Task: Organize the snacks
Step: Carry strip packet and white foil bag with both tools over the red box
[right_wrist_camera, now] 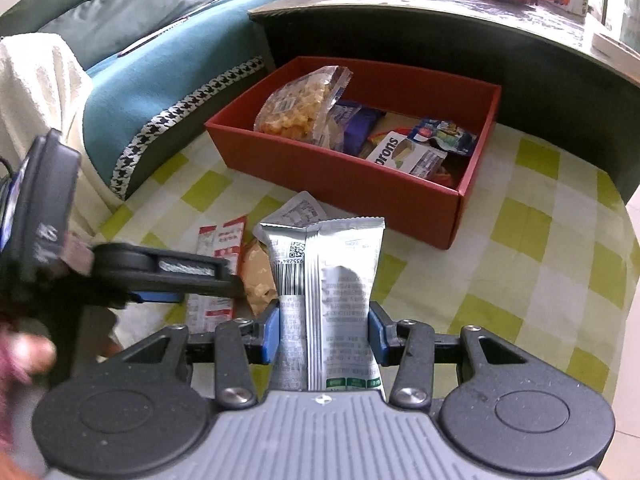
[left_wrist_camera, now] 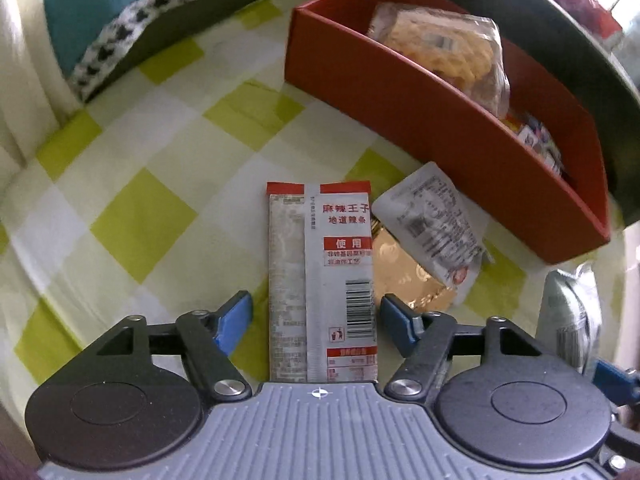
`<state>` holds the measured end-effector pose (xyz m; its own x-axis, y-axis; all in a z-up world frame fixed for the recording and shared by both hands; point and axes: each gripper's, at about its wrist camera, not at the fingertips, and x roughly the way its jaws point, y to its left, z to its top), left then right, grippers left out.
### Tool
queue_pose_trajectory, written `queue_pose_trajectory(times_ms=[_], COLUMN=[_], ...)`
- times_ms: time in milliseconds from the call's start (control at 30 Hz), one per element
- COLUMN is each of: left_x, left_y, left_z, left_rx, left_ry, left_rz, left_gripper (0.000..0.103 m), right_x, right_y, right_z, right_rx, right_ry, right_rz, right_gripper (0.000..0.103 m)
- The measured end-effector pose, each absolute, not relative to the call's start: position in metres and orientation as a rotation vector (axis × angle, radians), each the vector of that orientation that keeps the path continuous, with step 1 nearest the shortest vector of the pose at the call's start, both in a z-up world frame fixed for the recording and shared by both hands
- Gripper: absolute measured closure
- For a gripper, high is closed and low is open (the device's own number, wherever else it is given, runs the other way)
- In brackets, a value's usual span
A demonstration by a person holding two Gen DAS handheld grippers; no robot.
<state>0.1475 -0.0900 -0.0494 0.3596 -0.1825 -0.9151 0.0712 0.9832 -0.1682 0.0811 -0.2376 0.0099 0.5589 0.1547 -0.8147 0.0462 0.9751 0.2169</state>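
1. left hand-held gripper [left_wrist_camera: 316, 312] is spread, its blue pads either side of a red-and-white snack packet [left_wrist_camera: 322, 280] lying on the checked cloth [left_wrist_camera: 160, 184], not pressing it.
2. right hand-held gripper [right_wrist_camera: 323, 332] pinches a silver snack packet [right_wrist_camera: 328, 280].
3. red box [right_wrist_camera: 340, 172] beyond holds more snacks.

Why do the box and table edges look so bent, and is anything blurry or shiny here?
Left wrist view: the fisheye lens bows the red box; the red-and-white snack packet between the open fingers is sharp. Right wrist view: the dark table curves and shows glare on top; the hand at the left edge is blurred; the silver packet is sharp.
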Motion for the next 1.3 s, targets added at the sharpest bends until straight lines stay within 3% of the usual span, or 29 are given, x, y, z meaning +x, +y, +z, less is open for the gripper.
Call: queue_pose_trajectory(times_ms=[67, 200, 700, 1300], left_x=[0.144, 0.138, 0.14, 0.24], left_y=[-0.09, -0.082, -0.09, -0.151], left_z=[-0.048, -0.045, 0.02, 0.029], left_rx=[-0.092, -0.127, -0.179, -0.166], left_ry=[1.184, 1.201, 1.025, 0.991], left_rz=[-0.173, -0.185, -0.275, -0.321], left_gripper=[0.04, 0.045, 0.045, 0.045], right_x=[0.081, 0.078, 0.086, 0.189], right_y=[-0.238, -0.239, -0.246, -0.291], right_z=[0.009, 0.011, 0.032, 0.044], right_rx=[0.222, 0.224, 0.237, 0.261], right_ry=[0.984, 0.98, 0.901, 0.837], right_rz=[0.068, 0.064, 0.041, -0.011], right_gripper=[0.057, 0.057, 0.057, 0.057])
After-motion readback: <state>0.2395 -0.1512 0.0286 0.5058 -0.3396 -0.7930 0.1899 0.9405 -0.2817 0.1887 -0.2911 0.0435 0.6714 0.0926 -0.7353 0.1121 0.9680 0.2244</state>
